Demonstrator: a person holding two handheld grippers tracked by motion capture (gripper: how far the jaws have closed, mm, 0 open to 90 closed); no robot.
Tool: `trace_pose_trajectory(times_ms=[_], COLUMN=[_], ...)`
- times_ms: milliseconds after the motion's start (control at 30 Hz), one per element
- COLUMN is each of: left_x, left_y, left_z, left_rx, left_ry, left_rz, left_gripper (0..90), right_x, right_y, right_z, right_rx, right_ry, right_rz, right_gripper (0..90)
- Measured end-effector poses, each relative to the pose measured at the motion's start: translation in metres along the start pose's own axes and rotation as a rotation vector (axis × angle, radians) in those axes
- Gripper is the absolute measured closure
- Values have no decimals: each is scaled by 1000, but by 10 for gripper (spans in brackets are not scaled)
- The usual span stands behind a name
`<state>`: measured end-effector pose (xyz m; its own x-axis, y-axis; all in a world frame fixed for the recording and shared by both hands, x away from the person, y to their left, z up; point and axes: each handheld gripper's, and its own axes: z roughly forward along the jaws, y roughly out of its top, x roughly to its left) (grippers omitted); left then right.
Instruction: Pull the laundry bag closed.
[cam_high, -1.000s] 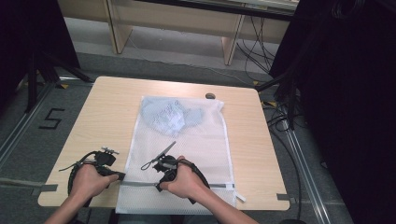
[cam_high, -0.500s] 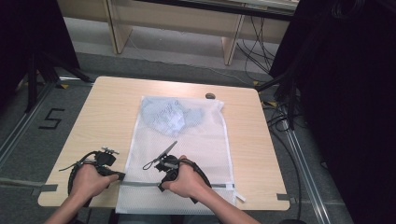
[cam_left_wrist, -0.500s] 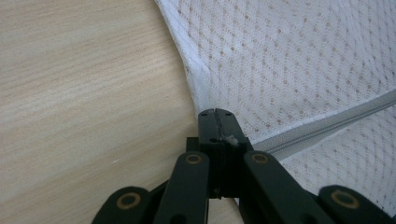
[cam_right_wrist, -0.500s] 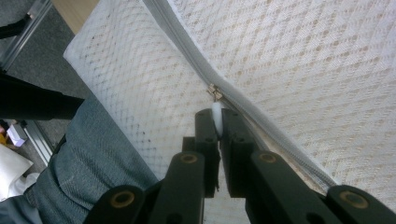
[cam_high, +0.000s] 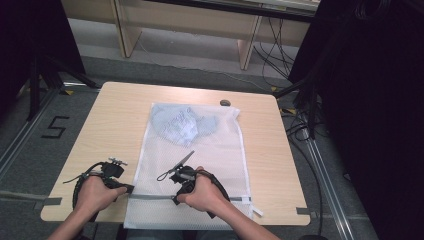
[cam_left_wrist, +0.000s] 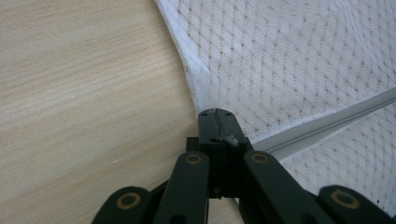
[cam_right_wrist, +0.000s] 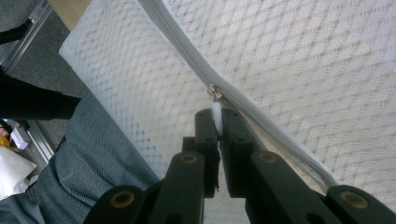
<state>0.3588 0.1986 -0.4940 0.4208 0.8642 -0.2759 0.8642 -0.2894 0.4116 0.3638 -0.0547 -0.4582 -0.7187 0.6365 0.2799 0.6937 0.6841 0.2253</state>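
The right gripper (cam_right_wrist: 217, 122) has its jaws clamped on the white zipper pull (cam_right_wrist: 216, 116) of a white mesh bag (cam_high: 210, 150). The pull sits on the grey zipper (cam_high: 150, 196), which runs along the bag's 6 o'clock end. Our left gripper (cam_left_wrist: 216, 114), jaws pressed together, pinches the bag's edge at the zipper's 9 o'clock end. The bag lies flat on the wooden surface (cam_high: 115, 115), with pale blue clothing (cam_high: 182, 122) inside toward 12 o'clock. A small dark object (cam_high: 225, 103) rests near the bag's 1 o'clock corner.
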Motion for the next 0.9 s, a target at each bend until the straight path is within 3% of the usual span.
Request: trace_pose_trajectory(times_ms=[67, 467, 533, 567, 600, 733, 767, 800, 900], left_x=[0, 0, 0, 0, 0, 0, 0, 0, 0], left_y=[0, 0, 0, 0, 0, 0, 0, 0, 1], left_z=[0, 0, 0, 0, 0, 0, 0, 0, 0], left_rx=[-1, 0, 0, 0, 0, 1, 1, 1, 5], left_ry=[2, -1, -1, -1, -1, -2, -2, -3, -2], left_rz=[6, 7, 7, 7, 7, 7, 7, 6, 13], left_gripper=[899, 899, 899, 899, 899, 899, 899, 899, 899], right_x=[-2, -7, -9, -9, -7, -9, -12, -12, -14], right_y=[-1, -7, -8, -8, -8, -11, -12, -13, -15], right_z=[0, -4, -5, -5, -7, -7, -7, -7, -7], right_rx=[-8, -18, -15, -15, -21, -20, -18, -13, -14], right_ry=[-6, -7, -16, -16, 4, 2, -20, -20, -18], right_rz=[-18, -2, -27, -27, 7, 2, -23, -3, -7], right_gripper=[871, 870, 870, 870, 870, 870, 870, 870, 870])
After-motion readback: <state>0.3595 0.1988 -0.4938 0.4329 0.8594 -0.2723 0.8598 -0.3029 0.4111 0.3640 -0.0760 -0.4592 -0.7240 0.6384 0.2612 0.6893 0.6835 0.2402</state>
